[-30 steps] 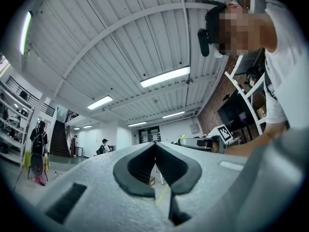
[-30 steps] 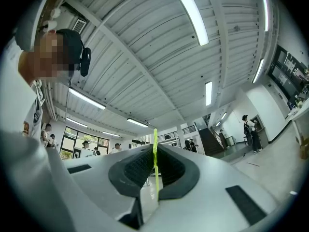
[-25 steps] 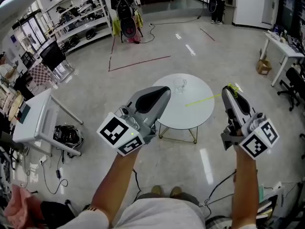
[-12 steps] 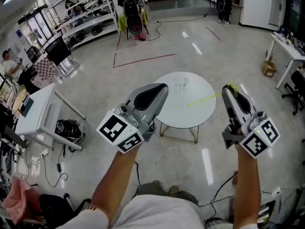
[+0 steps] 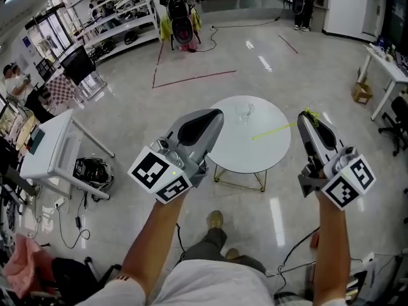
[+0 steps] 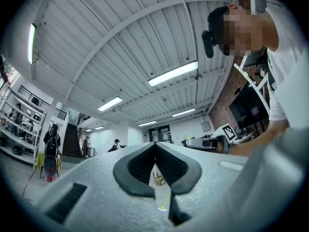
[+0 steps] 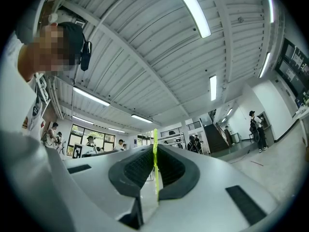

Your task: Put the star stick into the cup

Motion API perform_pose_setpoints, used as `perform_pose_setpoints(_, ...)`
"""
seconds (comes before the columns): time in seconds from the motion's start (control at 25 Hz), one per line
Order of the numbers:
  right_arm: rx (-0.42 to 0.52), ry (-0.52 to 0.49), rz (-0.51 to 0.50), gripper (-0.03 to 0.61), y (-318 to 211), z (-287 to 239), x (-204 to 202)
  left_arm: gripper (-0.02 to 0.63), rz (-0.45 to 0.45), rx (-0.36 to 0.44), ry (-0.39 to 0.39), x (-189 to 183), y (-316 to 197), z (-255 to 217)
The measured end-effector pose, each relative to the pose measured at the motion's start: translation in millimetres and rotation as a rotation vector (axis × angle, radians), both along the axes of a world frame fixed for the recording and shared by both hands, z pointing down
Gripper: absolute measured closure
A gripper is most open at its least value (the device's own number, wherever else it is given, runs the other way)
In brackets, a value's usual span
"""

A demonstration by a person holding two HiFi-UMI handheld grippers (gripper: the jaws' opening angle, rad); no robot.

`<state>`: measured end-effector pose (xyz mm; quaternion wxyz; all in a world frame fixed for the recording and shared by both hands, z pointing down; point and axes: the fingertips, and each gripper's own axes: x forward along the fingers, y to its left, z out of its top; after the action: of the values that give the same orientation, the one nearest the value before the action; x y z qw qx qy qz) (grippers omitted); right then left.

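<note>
A clear glass cup [image 5: 243, 112] stands upright near the far edge of a round white table [image 5: 236, 153]. The star stick [image 5: 274, 132] is thin and yellow-green, with its star end at my right gripper [image 5: 305, 116]. That gripper is shut on it, and the shaft slants down-left above the tabletop. In the right gripper view the stick [image 7: 155, 164] runs upright between the closed pads. My left gripper [image 5: 220, 114] hovers at the table's left side, shut and empty, its tips meeting in the left gripper view [image 6: 155, 144]. The cup is a short way beyond and right of the left gripper.
The table stands on a thin metal frame over a shiny grey floor. A white desk [image 5: 48, 152] with a bag beneath is at the left, shelving [image 5: 121, 18] at the back, another desk and an office chair [image 5: 395, 116] at the right. People stand far off.
Both grippers have barely shifted over the table. The person's foot has stepped forward into view below the table, and the background has slid slightly.
</note>
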<state>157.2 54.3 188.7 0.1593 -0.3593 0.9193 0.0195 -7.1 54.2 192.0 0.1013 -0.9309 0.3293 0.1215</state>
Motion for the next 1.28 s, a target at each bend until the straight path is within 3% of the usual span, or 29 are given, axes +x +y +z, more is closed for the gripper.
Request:
perform_pose_setpoints(0.32, -0.002, 0.017, 0.005, 0.555, -35, 4, -14, 0.598, 0.000, 0.005, -0.005, -11, -36, 8)
perform_pose_setpoints(0.84, -0.040, 0.050, 0.051, 0.555, -142, 21, -31, 0.598, 0.025, 0.003, -0.032, -25, -145, 19)
perform_pose_setpoints(1.28, -0.061, 0.139, 0.113, 0.555, -228, 45, -66, 0.598, 0.074, 0.006, -0.052, -45, -229, 30)
